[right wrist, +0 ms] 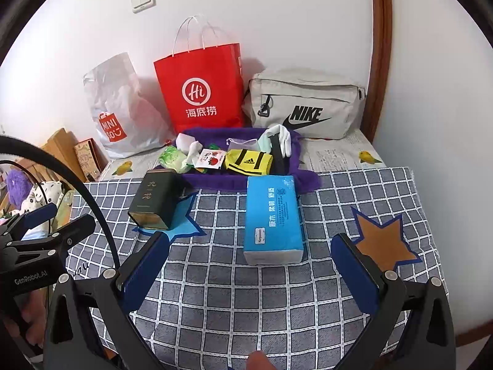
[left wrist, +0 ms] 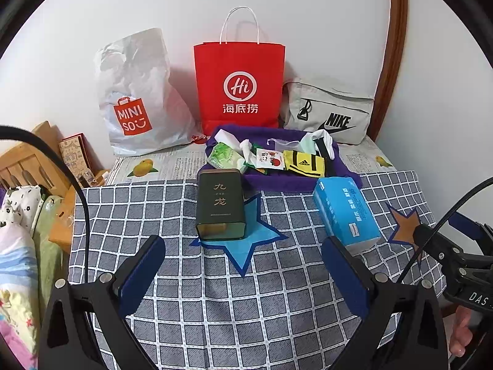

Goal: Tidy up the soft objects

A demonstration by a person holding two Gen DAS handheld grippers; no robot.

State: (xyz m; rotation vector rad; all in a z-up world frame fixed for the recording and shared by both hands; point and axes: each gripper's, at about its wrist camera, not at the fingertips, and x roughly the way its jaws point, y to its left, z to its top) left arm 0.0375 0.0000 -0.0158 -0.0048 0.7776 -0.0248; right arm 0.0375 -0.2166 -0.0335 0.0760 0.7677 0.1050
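Left gripper (left wrist: 243,265): fingers wide, empty; tin (left wrist: 221,204) just ahead, between them. Right gripper (right wrist: 251,265): fingers wide, empty; tissue pack (right wrist: 272,217) ahead between them. Soft items on purple cloth (left wrist: 277,182) beyond both.

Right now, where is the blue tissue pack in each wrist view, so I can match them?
Left wrist: blue tissue pack lies right of centre, just ahead of the right finger.
Right wrist: blue tissue pack lies near centre, between the open fingers.
Shared landmark: the red paper bag behind it against the wall.
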